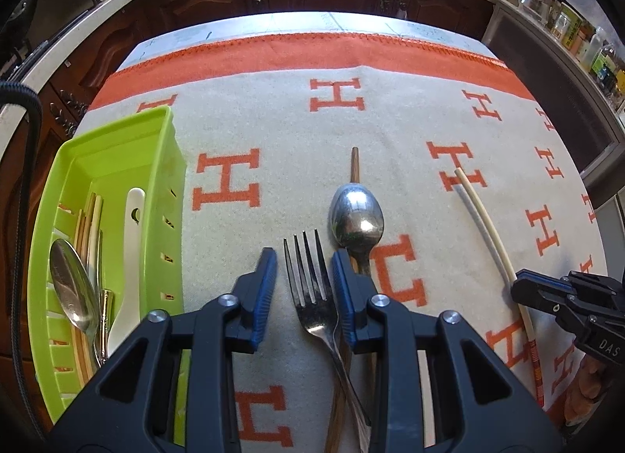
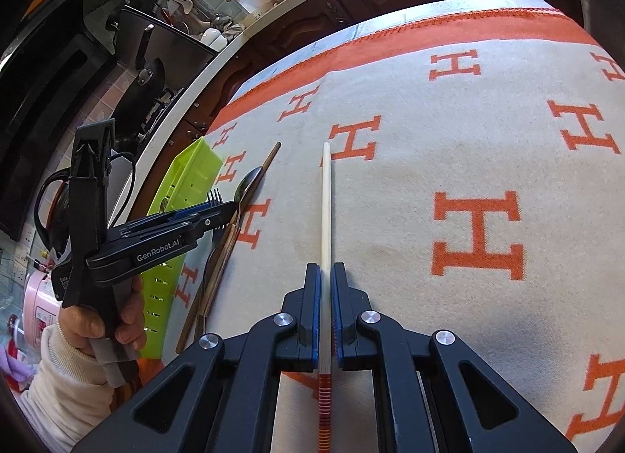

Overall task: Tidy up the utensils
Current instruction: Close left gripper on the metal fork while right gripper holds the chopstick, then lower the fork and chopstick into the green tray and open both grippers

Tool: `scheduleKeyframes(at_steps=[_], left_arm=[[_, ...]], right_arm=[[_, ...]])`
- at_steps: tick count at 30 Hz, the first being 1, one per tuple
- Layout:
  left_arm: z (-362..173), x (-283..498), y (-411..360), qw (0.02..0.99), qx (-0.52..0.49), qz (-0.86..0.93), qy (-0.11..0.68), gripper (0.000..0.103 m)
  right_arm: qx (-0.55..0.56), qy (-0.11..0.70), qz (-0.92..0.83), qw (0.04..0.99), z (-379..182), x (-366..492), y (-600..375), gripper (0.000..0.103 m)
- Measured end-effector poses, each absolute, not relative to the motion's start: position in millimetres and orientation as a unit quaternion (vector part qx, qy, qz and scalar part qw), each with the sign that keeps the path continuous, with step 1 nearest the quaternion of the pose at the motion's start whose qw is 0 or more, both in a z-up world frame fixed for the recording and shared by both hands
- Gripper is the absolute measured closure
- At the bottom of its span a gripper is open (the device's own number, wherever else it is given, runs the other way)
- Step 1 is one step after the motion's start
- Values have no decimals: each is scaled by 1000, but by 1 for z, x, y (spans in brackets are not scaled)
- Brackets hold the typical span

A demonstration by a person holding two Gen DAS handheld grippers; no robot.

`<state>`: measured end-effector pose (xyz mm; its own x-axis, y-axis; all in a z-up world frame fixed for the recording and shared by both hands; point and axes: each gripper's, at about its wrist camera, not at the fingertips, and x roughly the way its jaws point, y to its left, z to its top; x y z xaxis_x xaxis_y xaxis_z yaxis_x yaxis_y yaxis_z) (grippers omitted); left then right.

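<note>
Through my left wrist camera, my left gripper (image 1: 304, 269) has its fingers (image 1: 265, 277) spread wide, straddling the fork (image 1: 312, 296) without touching it. The fork lies on the cloth-covered surface (image 1: 273, 132), tines pointing away from me, its long axis running straight along my fingers. A spoon (image 1: 356, 218) and a brown chopstick (image 1: 354, 163) lie just beside it on the right. The green tray (image 1: 117, 148), already holding some utensils, sits to the left, nearer this hand.

Through my right wrist camera, my right gripper (image 2: 326, 285) has its fingers nearly closed around the cream chopstick (image 2: 326, 199), which runs lengthwise between them; I cannot tell whether the pads actually pinch it. The tray (image 2: 195, 167) lies well apart, far left.
</note>
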<state>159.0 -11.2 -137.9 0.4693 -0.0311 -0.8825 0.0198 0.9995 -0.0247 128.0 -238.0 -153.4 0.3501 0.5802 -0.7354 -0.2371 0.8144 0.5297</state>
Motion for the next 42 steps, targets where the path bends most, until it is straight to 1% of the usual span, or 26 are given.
scheduleKeyframes(at_steps=[12, 17, 25, 26, 27, 29, 34, 39, 42], left_arm=[[-126, 125, -10, 871, -57, -25, 488, 90], [-102, 99, -3, 882, -89, -51, 460, 90], [-72, 52, 16, 895, -119, -65, 424, 94], [-71, 46, 18, 896, -124, -66, 422, 101], [-71, 43, 21, 896, -127, -66, 421, 103], [-70, 35, 26, 894, -141, -71, 419, 103], [-60, 14, 33, 899, -137, -83, 408, 103], [-28, -8, 55, 904, -138, -83, 396, 103], [2, -22, 77, 910, -122, -67, 390, 103]], right_arm=[[165, 507, 251, 808, -153, 126, -234, 98], [162, 507, 251, 808, -148, 121, -229, 98], [144, 482, 274, 820, -115, 95, -203, 98], [138, 482, 276, 820, -112, 91, -196, 98], [135, 482, 277, 820, -111, 88, -192, 98], [130, 483, 279, 820, -107, 82, -182, 98], [115, 475, 286, 825, -88, 64, -161, 98], [115, 464, 302, 825, -58, 52, -142, 98], [126, 464, 314, 819, -42, 51, -125, 98]])
